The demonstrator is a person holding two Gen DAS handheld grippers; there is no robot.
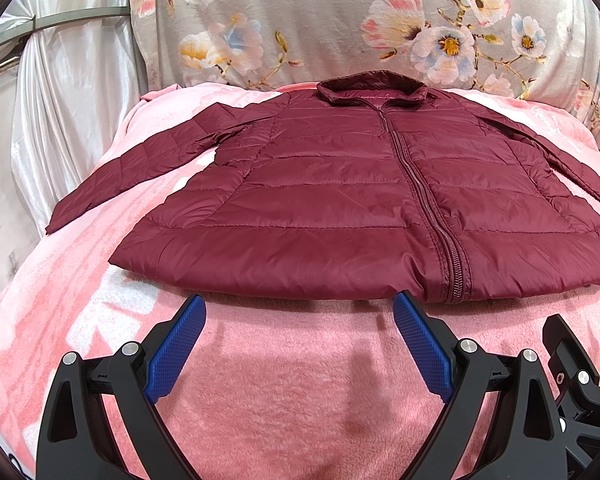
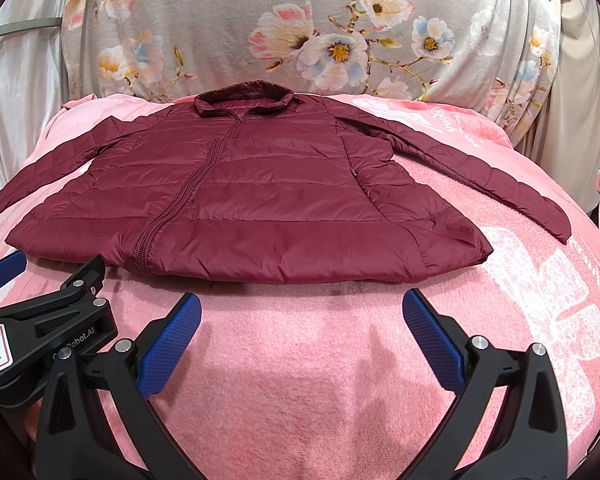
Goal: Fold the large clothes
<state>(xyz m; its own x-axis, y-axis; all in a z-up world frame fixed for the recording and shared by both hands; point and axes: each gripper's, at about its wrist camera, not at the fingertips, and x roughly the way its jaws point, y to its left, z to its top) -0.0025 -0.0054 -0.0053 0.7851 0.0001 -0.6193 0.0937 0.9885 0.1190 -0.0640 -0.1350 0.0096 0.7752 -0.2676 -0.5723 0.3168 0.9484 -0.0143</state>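
Note:
A dark red quilted jacket lies flat and zipped on a pink blanket, collar away from me, both sleeves spread out to the sides. My left gripper is open just short of the hem, left of the zipper, nothing between its blue pads. My right gripper is open too, a little short of the hem on the jacket's right half. In the right wrist view the left gripper's body shows at the lower left; in the left wrist view part of the right gripper shows at the lower right.
The pink fleece blanket with white print covers the whole surface and falls away at the sides. A grey flowered cloth hangs behind the collar. Shiny white curtain fabric hangs at the left.

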